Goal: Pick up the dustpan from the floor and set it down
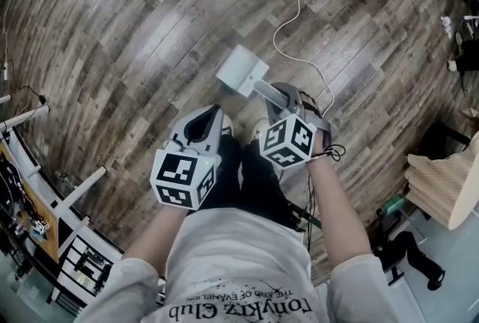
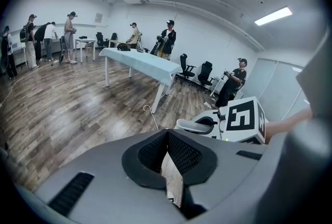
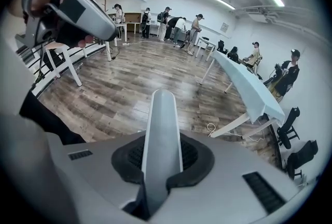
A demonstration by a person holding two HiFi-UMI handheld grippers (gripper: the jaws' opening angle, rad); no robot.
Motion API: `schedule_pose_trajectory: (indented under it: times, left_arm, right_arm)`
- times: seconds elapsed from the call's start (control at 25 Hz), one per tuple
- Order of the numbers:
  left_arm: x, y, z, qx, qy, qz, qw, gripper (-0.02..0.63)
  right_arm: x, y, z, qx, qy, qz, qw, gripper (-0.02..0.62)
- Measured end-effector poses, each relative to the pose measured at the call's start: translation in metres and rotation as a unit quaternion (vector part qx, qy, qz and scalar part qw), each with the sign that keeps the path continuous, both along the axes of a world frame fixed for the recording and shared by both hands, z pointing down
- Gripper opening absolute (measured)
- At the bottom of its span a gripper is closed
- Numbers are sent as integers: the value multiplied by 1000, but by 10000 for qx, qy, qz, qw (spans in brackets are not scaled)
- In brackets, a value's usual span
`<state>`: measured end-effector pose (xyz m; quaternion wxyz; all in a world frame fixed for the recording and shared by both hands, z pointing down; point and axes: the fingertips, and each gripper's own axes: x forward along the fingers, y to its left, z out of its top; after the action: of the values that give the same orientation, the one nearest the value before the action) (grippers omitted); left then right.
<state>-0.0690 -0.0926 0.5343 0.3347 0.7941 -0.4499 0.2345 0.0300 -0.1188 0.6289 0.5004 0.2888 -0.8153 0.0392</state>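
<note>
Closest to the camera is the person's white shirt (image 1: 239, 277), with both arms reaching out and down from it. Each hand holds a gripper.

Look at the right gripper (image 3: 162, 153). Its jaws are closed tight on the long grey handle (image 3: 161, 114) of the dustpan (image 1: 241, 72). The handle sticks out past the jaws. The flat pan part is just in front of that gripper, low over the wood floor (image 1: 135, 37). I cannot tell if the pan is touching the floor or is a tiny bit above it.

Now the left gripper (image 2: 166, 134). Its jaws are pressed together at the tips and nothing is between them. It is beside the right one and is not touching the dustpan.

So the grab looks done. I think the lift is only starting, or has not started yet. What is left is to raise the dustpan, carry it, put it down, and let go.
</note>
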Motion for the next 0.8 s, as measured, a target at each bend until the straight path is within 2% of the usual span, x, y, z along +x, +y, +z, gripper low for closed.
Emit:
schedule_pose_trajectory:
  times: [0.36, 0.8]
  left_arm:
    - [-2, 22, -6, 62, -19, 40, 10000, 23]
    - [2, 47, -42, 302, -124, 310, 9990, 23]
  right_arm:
    - [9, 30, -16, 30, 133, 53, 9999, 66]
    - [19, 65, -75, 58, 49, 427, 9991, 66]
